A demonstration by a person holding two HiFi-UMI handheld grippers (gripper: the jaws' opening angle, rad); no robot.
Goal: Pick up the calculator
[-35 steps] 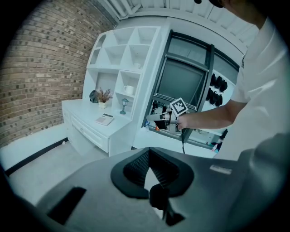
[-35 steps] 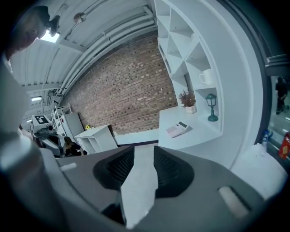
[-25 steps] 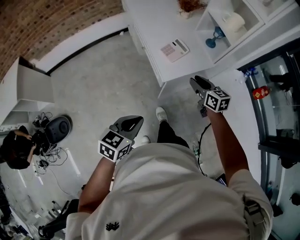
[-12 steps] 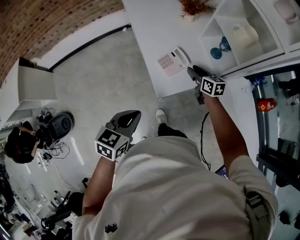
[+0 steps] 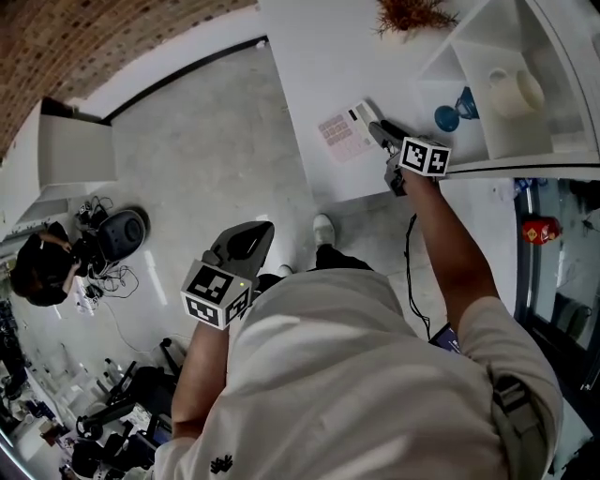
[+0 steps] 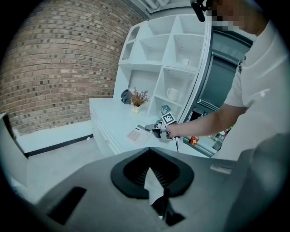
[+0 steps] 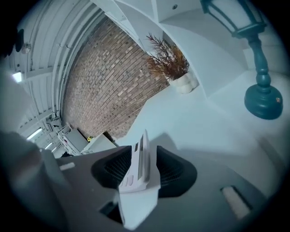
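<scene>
A white desk [image 5: 309,56] stands against a brick wall [image 5: 112,37], with open shelves [image 5: 487,84] beside it. The calculator [image 5: 342,134] lies near the desk's front edge. The right gripper [image 5: 377,129] is at one end of it, jaws opening with the calculator between them and apparently not yet pressing. The left gripper [image 5: 251,242] hangs over the floor, jaws together and empty. The step in hand looks like the grasp itself. Next, the right jaws would need to close squarely on the calculator before any lift.

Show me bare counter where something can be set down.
Free: the wide counter stretch between calculator and dried plant, toward the left edge. Crowded: the near edge, where the right gripper, jaws opening, straddles the calculator.
</scene>
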